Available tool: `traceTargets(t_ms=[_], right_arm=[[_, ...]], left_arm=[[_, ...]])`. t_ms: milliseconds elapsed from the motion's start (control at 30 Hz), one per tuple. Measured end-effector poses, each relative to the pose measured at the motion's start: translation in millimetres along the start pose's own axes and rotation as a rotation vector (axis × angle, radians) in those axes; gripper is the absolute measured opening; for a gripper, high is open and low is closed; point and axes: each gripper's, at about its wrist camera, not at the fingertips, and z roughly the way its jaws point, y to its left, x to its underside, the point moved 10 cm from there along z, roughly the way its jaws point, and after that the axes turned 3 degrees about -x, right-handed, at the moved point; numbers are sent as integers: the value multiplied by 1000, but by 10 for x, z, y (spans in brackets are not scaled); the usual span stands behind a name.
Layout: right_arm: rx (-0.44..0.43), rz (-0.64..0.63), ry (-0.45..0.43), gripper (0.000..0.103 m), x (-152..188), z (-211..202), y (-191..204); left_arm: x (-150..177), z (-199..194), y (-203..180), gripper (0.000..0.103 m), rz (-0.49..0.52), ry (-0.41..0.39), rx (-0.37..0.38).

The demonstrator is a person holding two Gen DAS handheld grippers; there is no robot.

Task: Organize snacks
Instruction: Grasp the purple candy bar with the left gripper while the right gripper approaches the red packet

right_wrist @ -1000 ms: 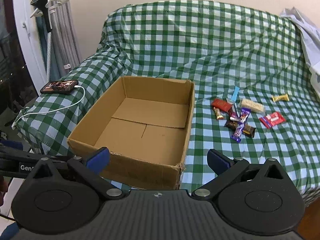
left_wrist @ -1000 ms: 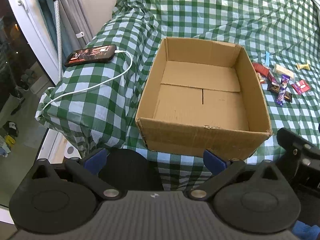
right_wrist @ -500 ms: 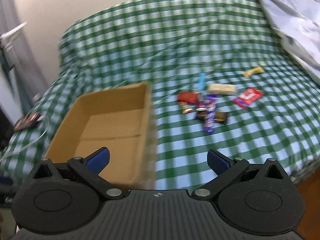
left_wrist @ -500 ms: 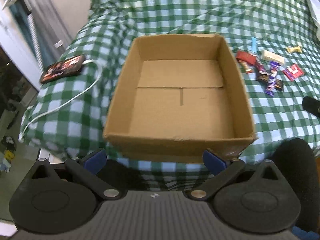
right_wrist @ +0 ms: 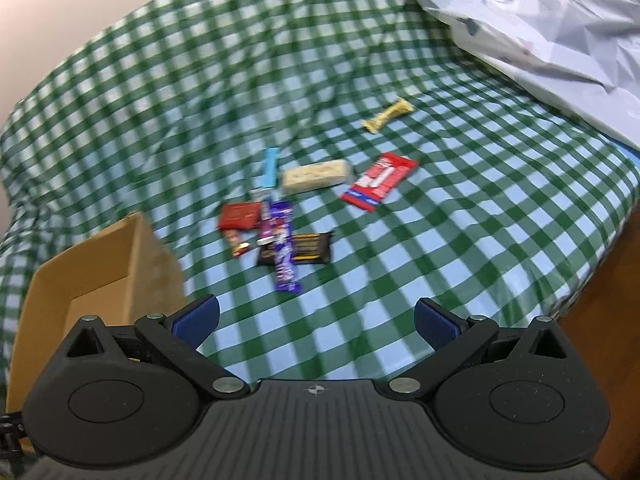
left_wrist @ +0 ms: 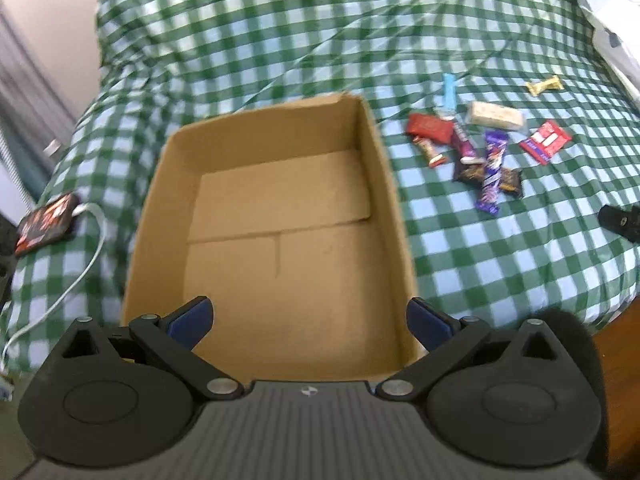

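Observation:
An empty cardboard box [left_wrist: 276, 240] sits on the green checked cloth; its corner also shows in the right wrist view [right_wrist: 120, 276]. My left gripper [left_wrist: 310, 320] is open and empty over the box's near end. Several wrapped snacks lie right of the box: a purple bar [right_wrist: 283, 256], a dark bar [right_wrist: 308, 248], a red packet [right_wrist: 240, 216], a red-white bar [right_wrist: 380, 182], a pale bar [right_wrist: 318, 176], a blue stick [right_wrist: 270, 168] and a gold candy [right_wrist: 386, 116]. The purple bar also shows in the left wrist view [left_wrist: 493, 168]. My right gripper [right_wrist: 316, 320] is open and empty, short of the snacks.
A phone [left_wrist: 46, 224] with a white cable [left_wrist: 86, 256] lies left of the box. A grey-white bag or sheet [right_wrist: 552, 28] lies at the far right. The cloth drops off at the right edge [right_wrist: 592, 264]. The right gripper's tip [left_wrist: 620, 222] shows in the left view.
My left gripper moved forward over the box and turned right. My right gripper swung right and forward, from facing the box to facing the snacks.

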Motion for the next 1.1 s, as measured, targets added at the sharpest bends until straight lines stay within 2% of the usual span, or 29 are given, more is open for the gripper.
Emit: traceTargets(t_ms=[167,367,467,700,833,967,1100], right_arm=[[46,35,12,103,-104,174,-295],[94,79,31,103,-175,371,-666],[111,101,44,103,-183,465,-816],[148,144,55,103,-225,736,-1131],[160,162,79,103,-242,985,-1257],[165,157,93,103,-290,1222,-1296],[165,134,95,103,-392,1442,-1326]], left_arm=[[-363,124,-412,103,32,-22,53],[-836,381,-1080,103,94,-68,147],[-992,620,-1455,103,121,-47,215],[-1138,1321,-2010,103,154,78,283],[-1180,1698,-2072,103,159,105,274],[-1256,2033,-1851,102,140,109,211],[-1293,2182,-1702,103,188,90,206]])
